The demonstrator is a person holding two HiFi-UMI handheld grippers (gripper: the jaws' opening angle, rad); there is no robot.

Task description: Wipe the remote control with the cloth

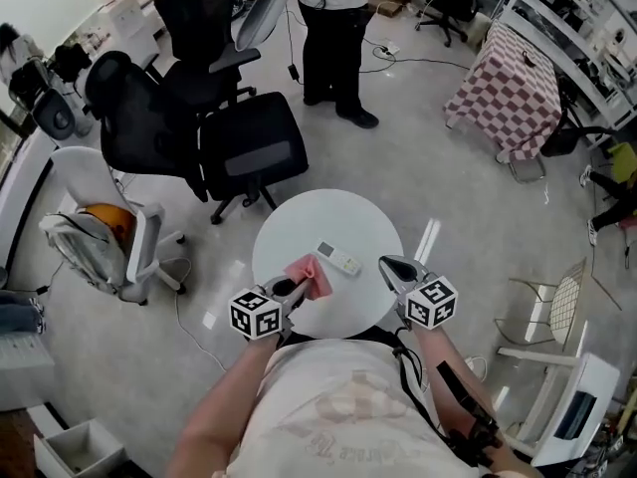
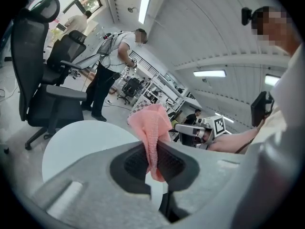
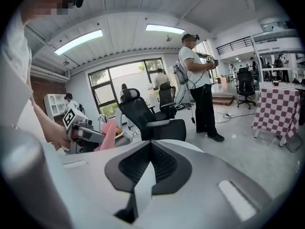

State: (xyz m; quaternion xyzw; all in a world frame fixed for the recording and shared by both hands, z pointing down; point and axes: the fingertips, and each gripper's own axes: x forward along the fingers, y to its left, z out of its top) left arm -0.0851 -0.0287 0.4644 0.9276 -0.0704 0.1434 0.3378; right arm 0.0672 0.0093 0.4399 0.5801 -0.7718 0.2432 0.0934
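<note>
A white remote control (image 1: pixel 338 259) lies flat on the round white table (image 1: pixel 299 232), near its middle. My left gripper (image 1: pixel 295 290) is shut on a pink cloth (image 1: pixel 311 276), held over the table's near left part, just left of the remote. In the left gripper view the cloth (image 2: pixel 151 130) is pinched between the jaws and stands up above them. My right gripper (image 1: pixel 390 266) is shut with nothing between its jaws, raised above the table's near right edge, right of the remote. The right gripper view shows the cloth (image 3: pixel 107 133) and the left gripper at its left.
Black office chairs (image 1: pixel 214 132) stand beyond the table, a white chair (image 1: pixel 105 232) to the left. A person (image 1: pixel 333 38) stands further back. A checkered-cloth table (image 1: pixel 510 93) is at the back right. A wire chair (image 1: pixel 552 302) and a white unit (image 1: pixel 572 406) are at the right.
</note>
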